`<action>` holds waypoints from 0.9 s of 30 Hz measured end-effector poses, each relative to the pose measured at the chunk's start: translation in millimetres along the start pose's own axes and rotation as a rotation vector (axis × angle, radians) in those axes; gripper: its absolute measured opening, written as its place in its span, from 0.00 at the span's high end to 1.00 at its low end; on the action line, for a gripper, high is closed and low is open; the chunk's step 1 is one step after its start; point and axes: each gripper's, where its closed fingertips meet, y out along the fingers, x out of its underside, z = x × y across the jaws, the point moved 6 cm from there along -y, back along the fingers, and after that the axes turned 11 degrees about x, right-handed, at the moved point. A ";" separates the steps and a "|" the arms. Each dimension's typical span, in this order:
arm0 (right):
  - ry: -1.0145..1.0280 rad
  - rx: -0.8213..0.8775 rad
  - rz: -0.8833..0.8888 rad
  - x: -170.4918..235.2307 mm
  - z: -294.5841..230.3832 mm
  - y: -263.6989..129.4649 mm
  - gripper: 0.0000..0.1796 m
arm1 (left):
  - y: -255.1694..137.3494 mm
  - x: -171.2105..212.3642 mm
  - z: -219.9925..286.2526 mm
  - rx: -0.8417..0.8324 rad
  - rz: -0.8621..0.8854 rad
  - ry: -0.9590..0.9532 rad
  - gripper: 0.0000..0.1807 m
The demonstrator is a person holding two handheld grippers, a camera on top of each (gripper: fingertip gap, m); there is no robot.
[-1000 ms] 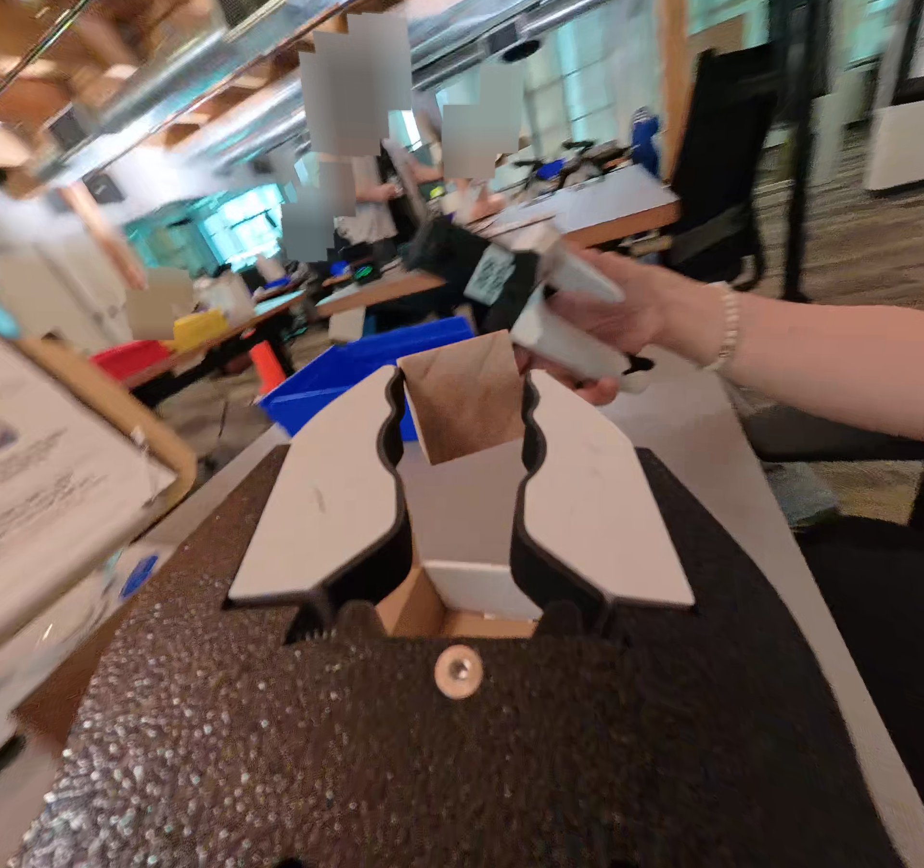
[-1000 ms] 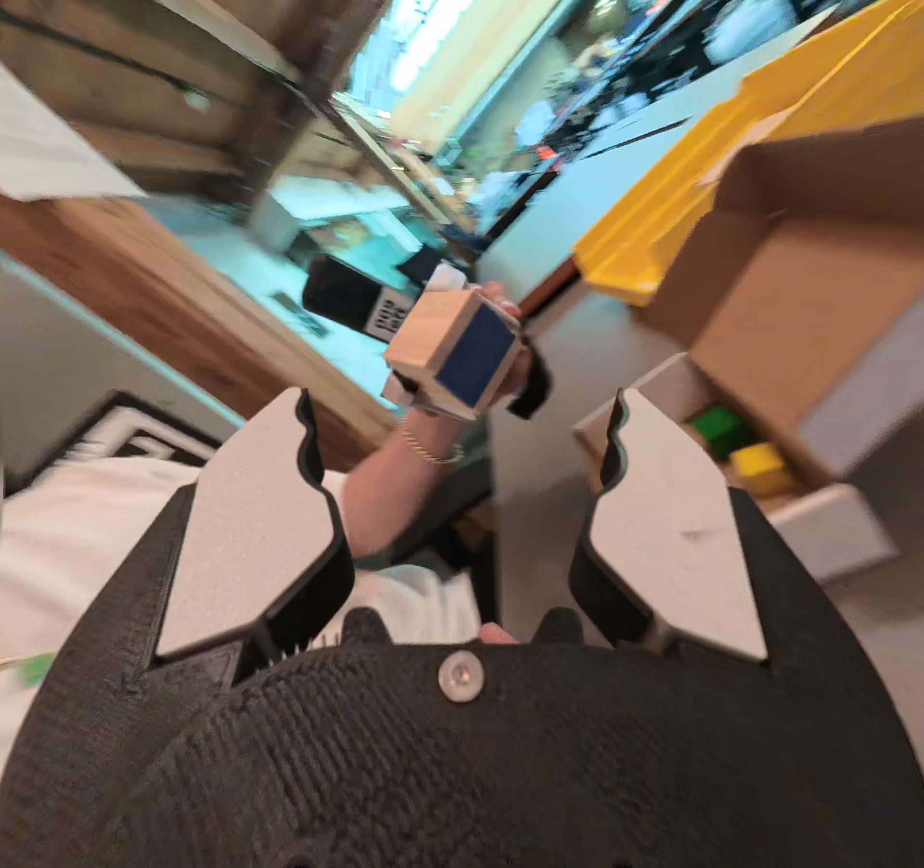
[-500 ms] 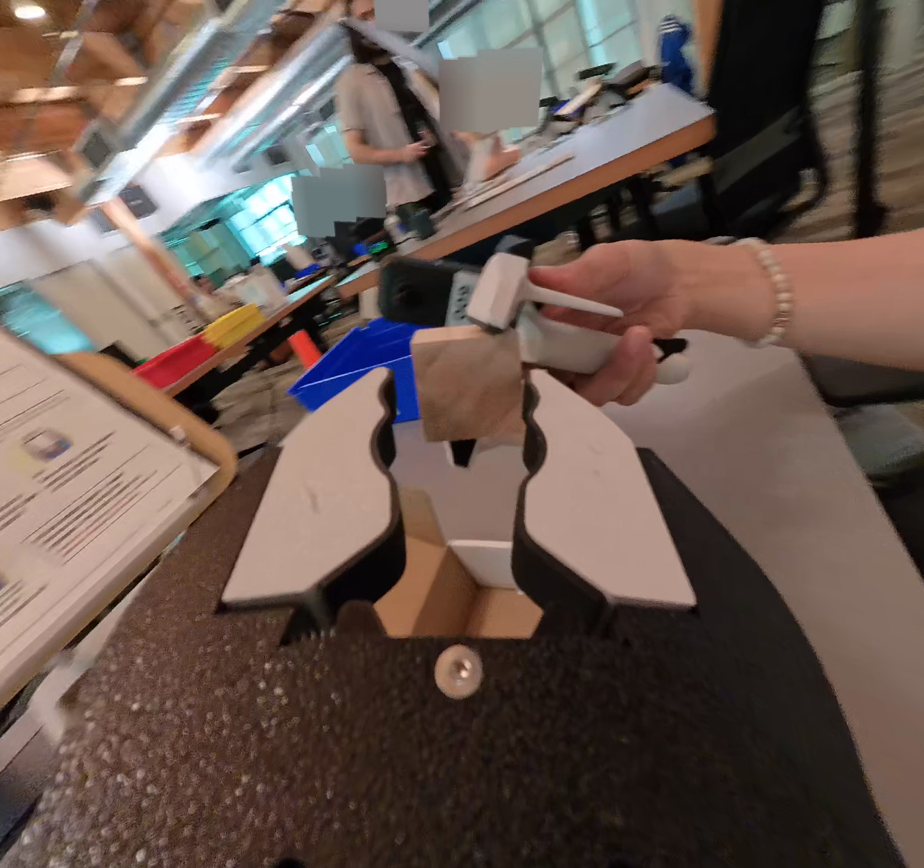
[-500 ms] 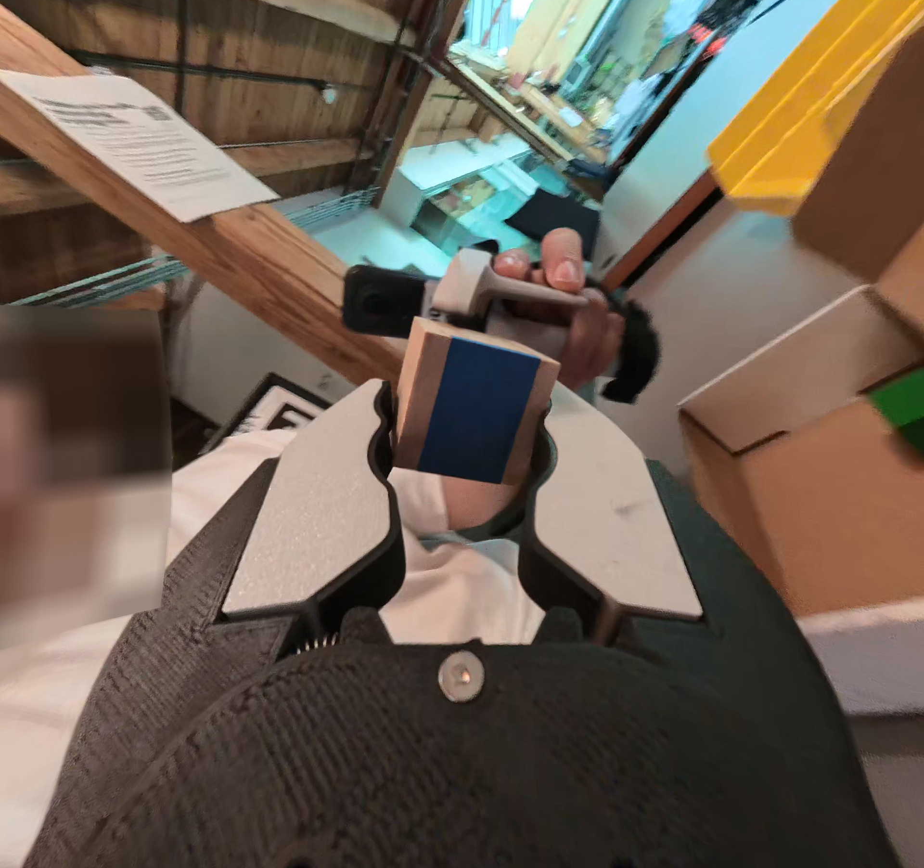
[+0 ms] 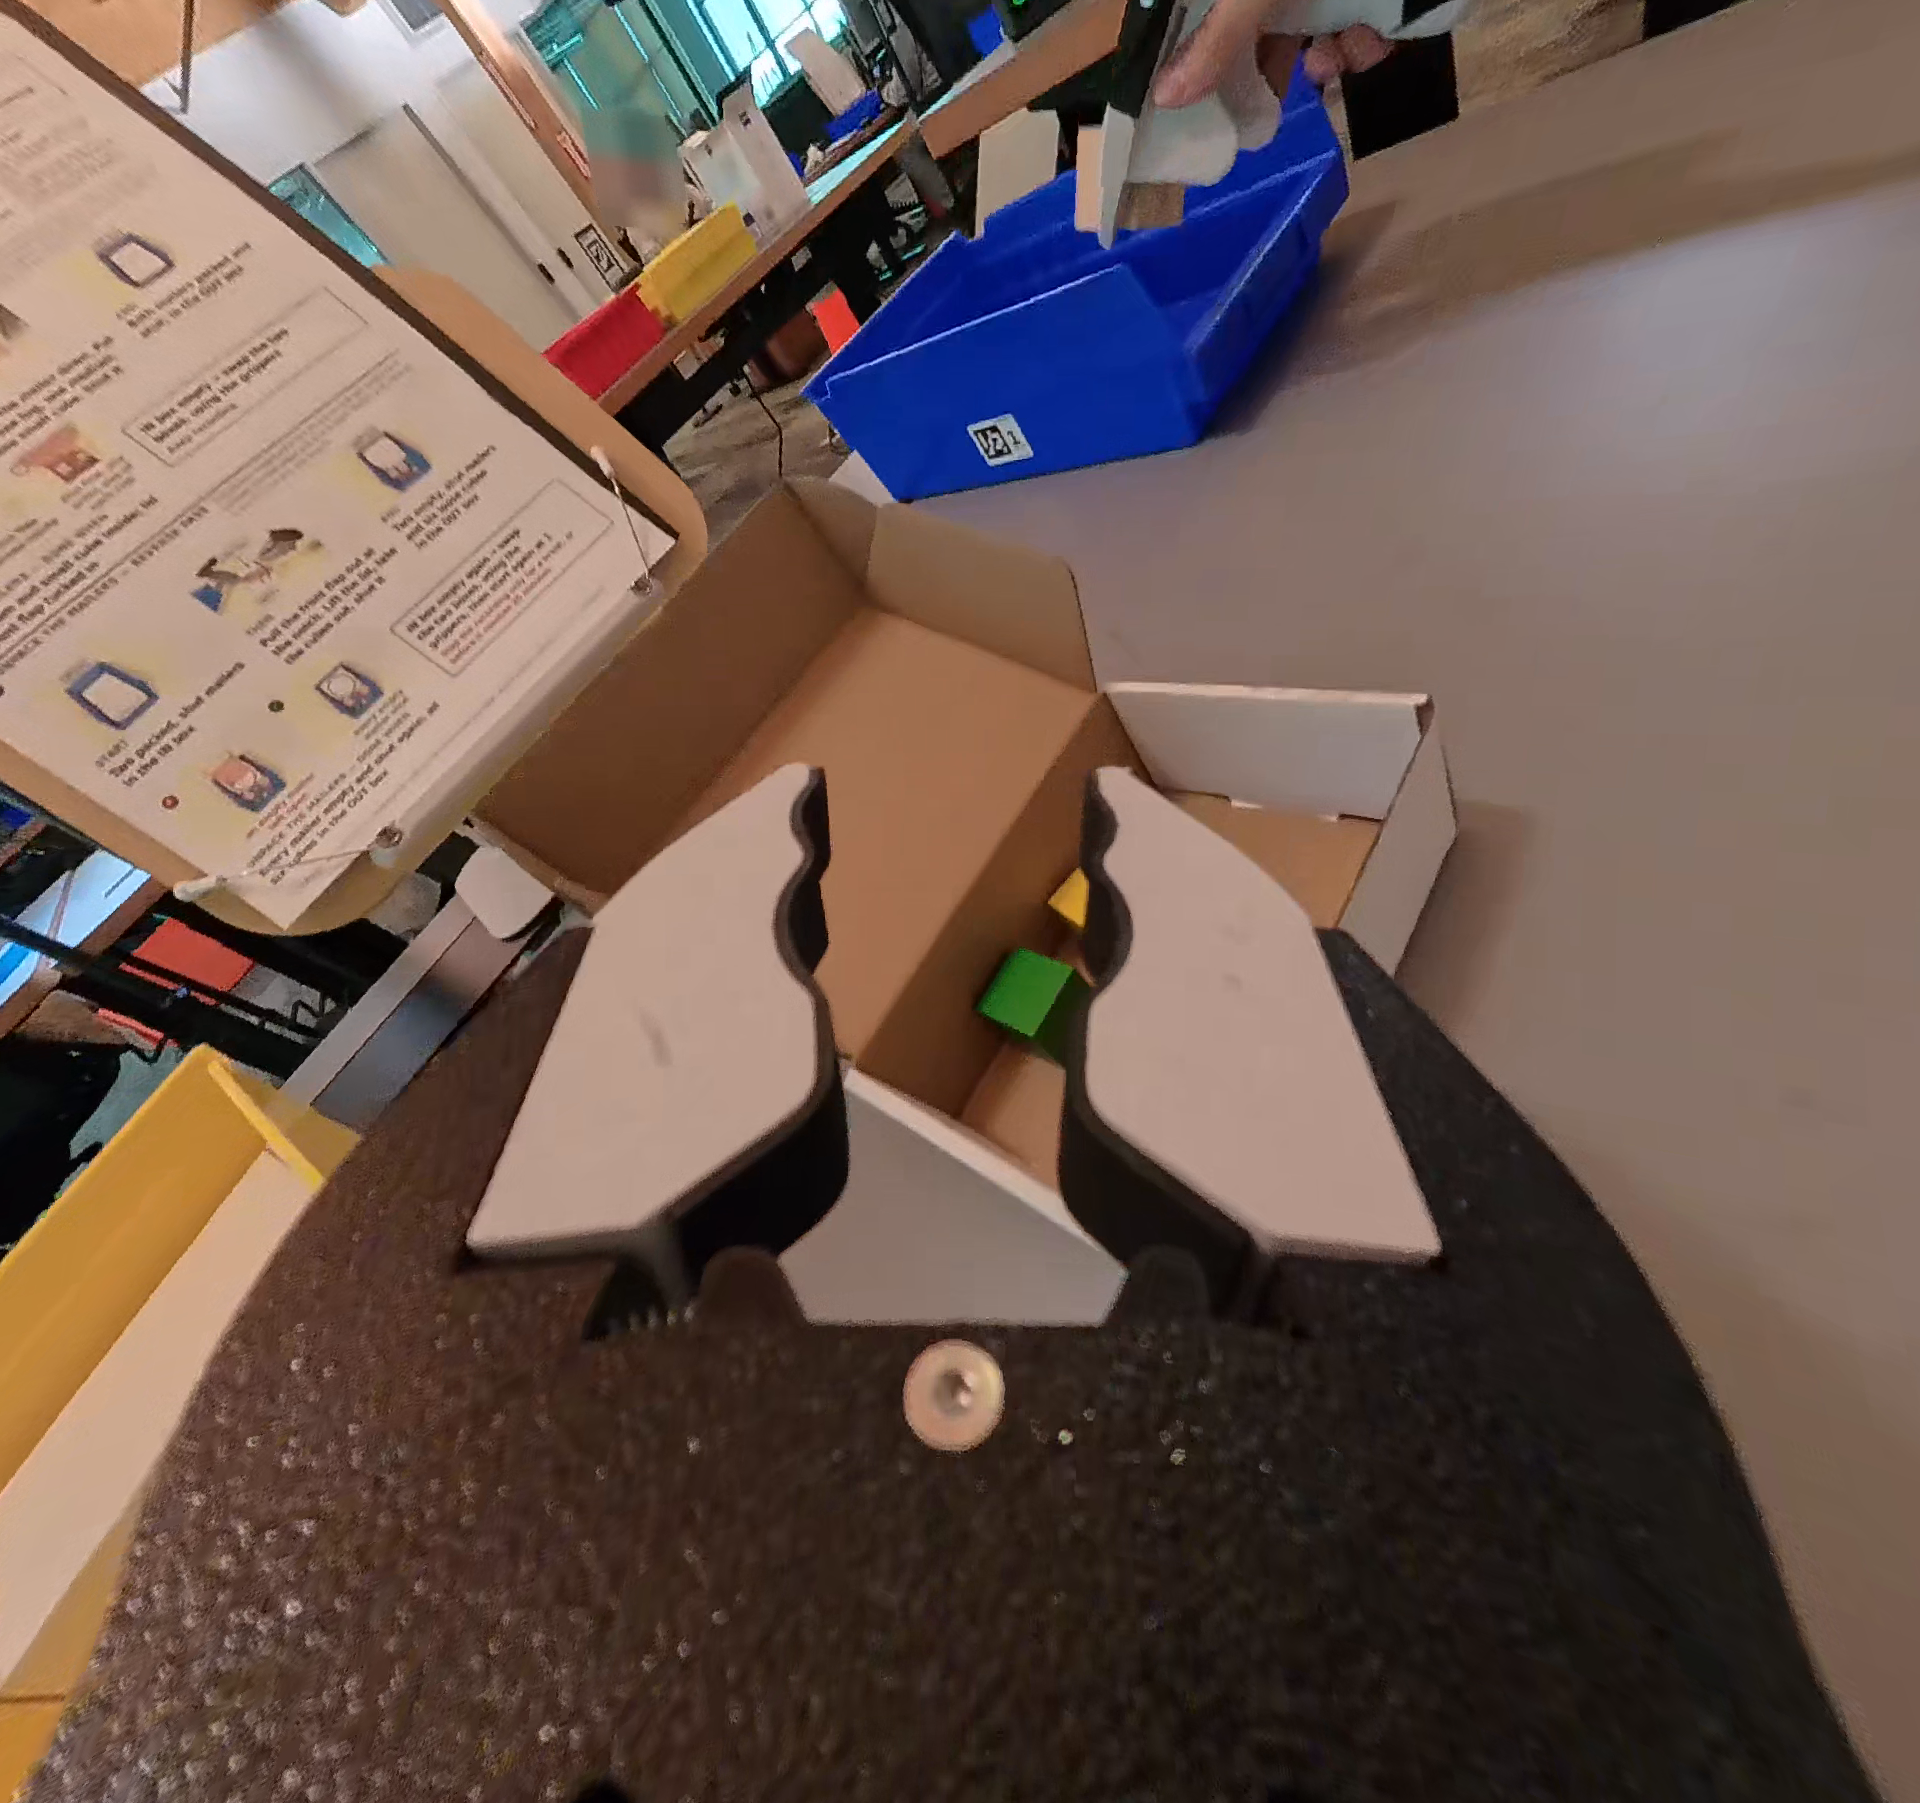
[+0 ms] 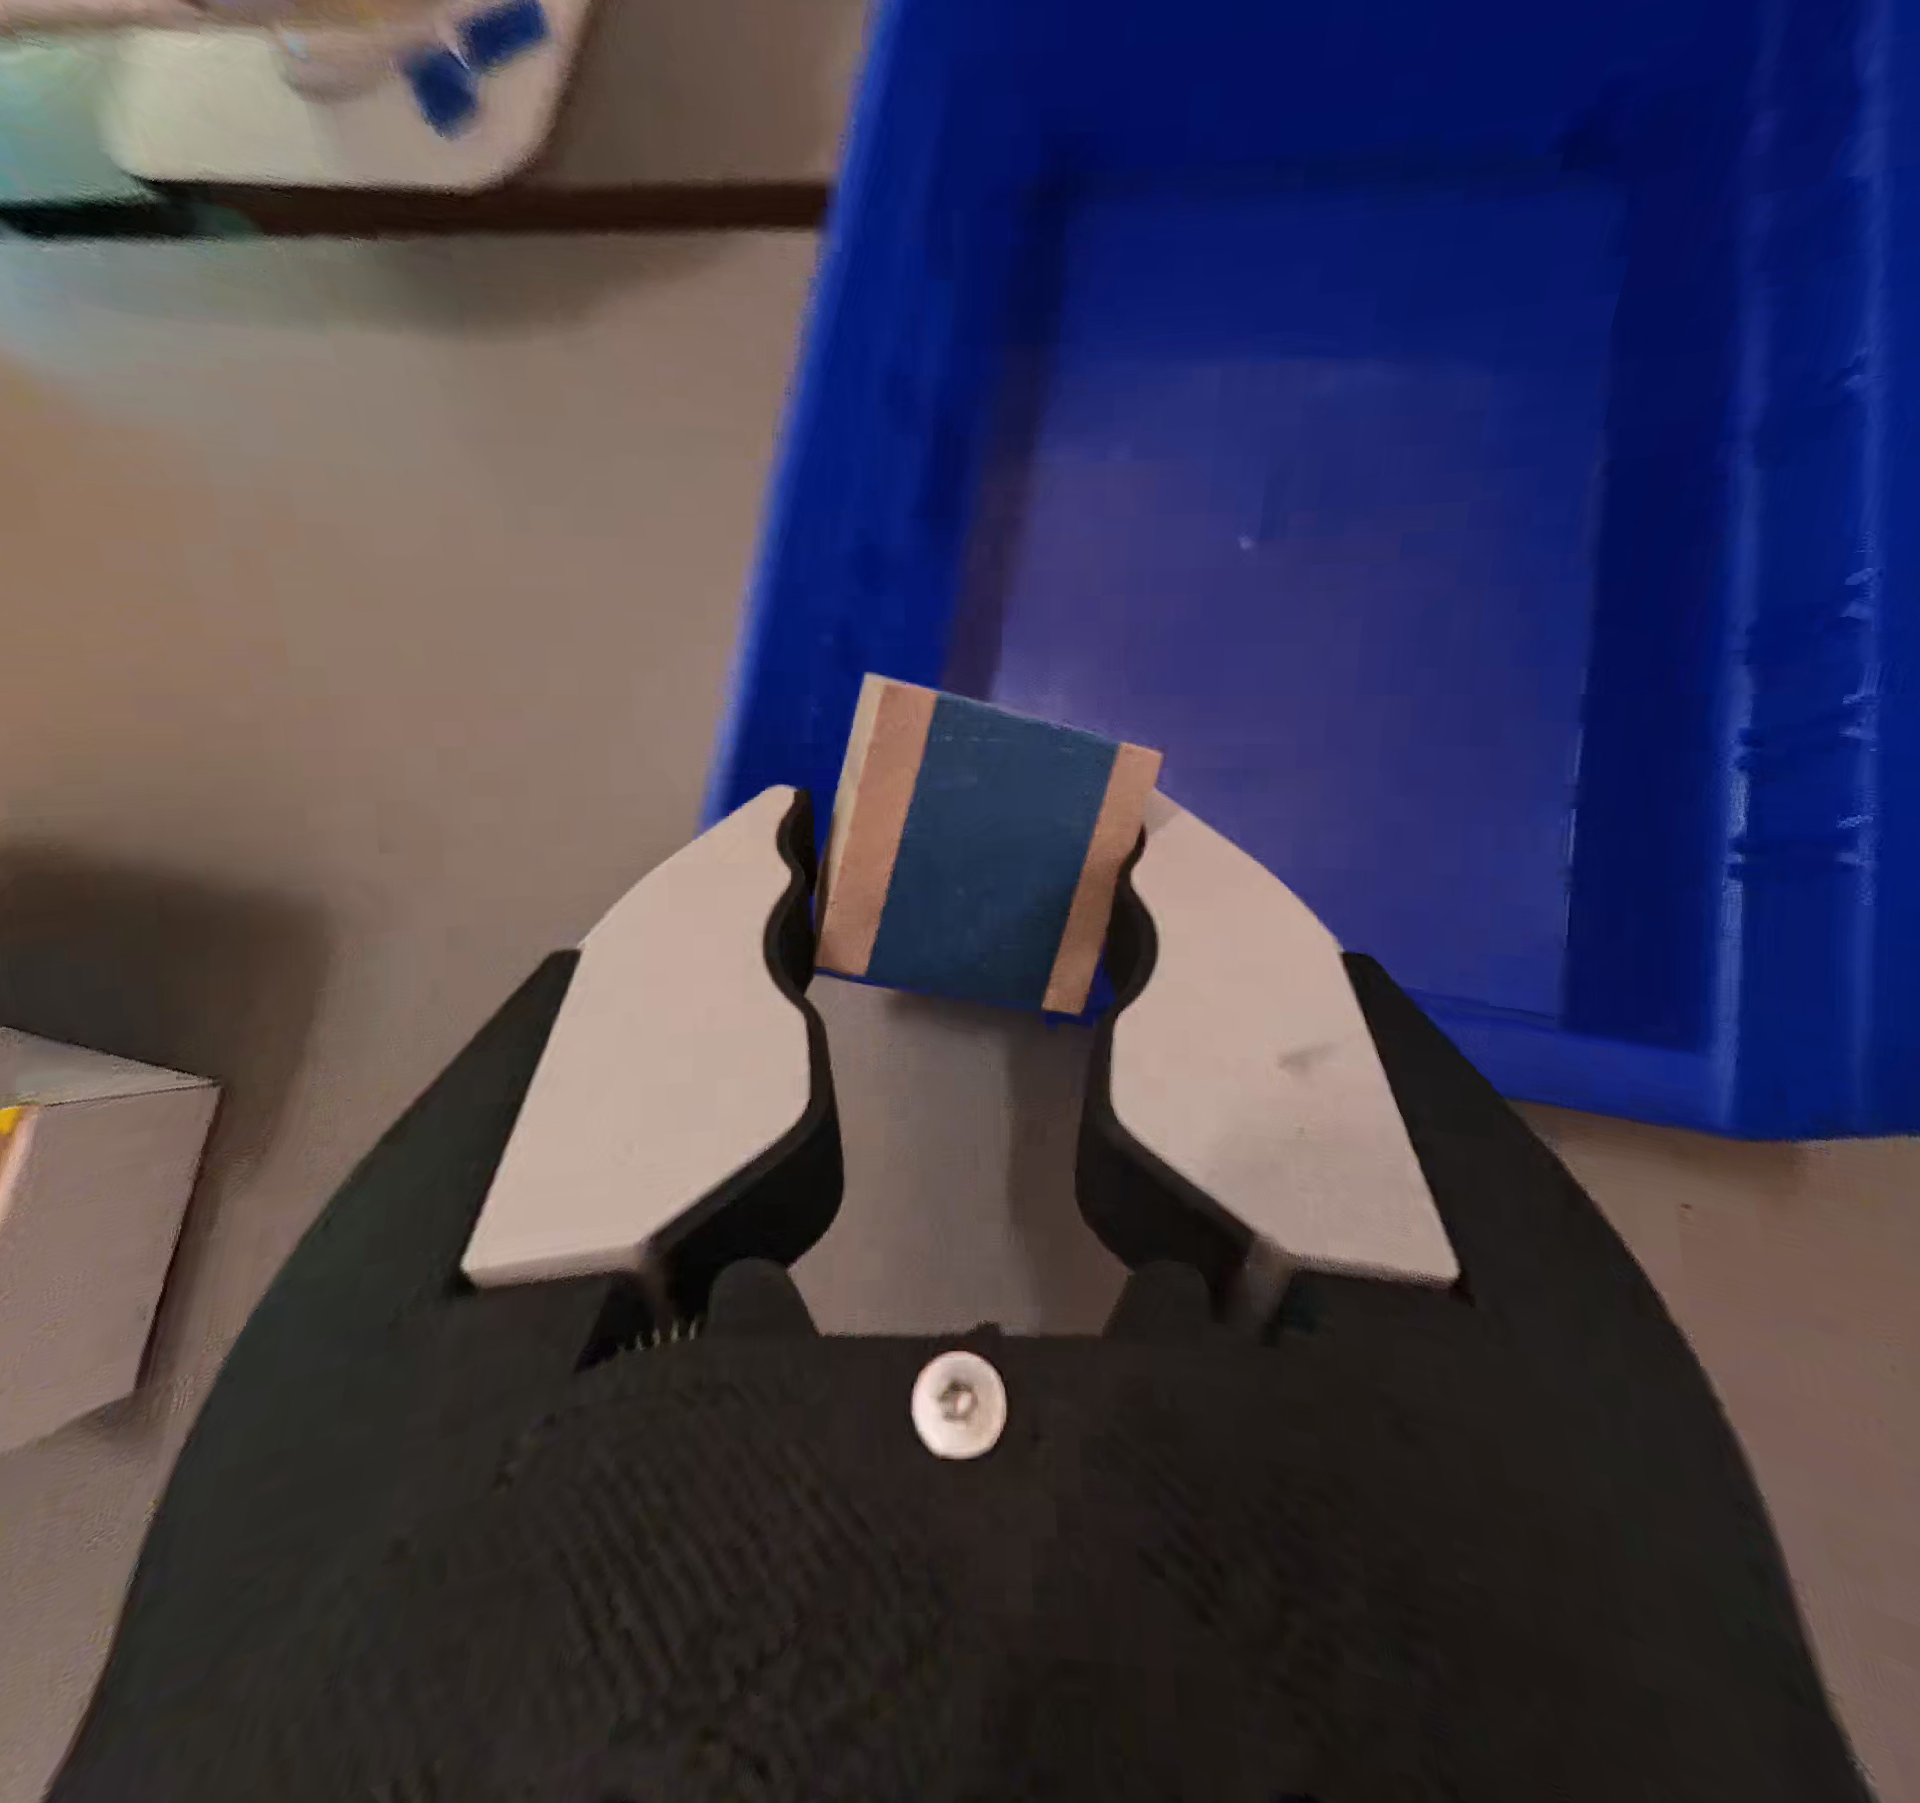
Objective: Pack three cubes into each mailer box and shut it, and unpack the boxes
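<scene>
My right gripper [image 6: 966, 813] is shut on a wooden cube with a blue face [image 6: 987, 849]. It holds the cube above the near left corner of the blue bin [image 6: 1351, 506]. In the left wrist view the right gripper [image 5: 1127, 184] with the cube hangs over the blue bin [image 5: 1039, 371]. My left gripper [image 5: 951, 787] is open and empty above the open mailer box [image 5: 1278, 745]. A green cube [image 5: 1023, 993] and a yellow cube [image 5: 1070, 896] lie inside the box, partly hidden by my right finger.
An instruction board [image 5: 260, 506] stands at the left behind the box's raised lid. A yellow bin [image 5: 125, 1254] sits at the near left. The grey table [image 5: 1610, 610] stretches between box and blue bin. A corner of the mailer box [image 6: 73, 1234] shows at the left.
The blue-faced cube passed from my left gripper to my right one. The right gripper carried it over the blue bin. The left gripper swung down over the open mailer box.
</scene>
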 end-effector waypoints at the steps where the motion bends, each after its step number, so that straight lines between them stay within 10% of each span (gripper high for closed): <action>1: -0.004 -0.009 -0.067 1.1 1.9 11.7 0.70 | -0.2 2.2 0.2 -0.001 -0.001 -0.011 0.75; 16: -0.098 -0.079 -0.260 14.0 -7.5 45.9 0.68 | -0.3 11.2 -7.3 0.055 -0.126 -0.164 0.78; 27: -0.031 -0.176 0.083 42.6 -30.5 -52.7 0.53 | 33.5 23.5 -10.3 0.353 -0.602 -0.268 0.77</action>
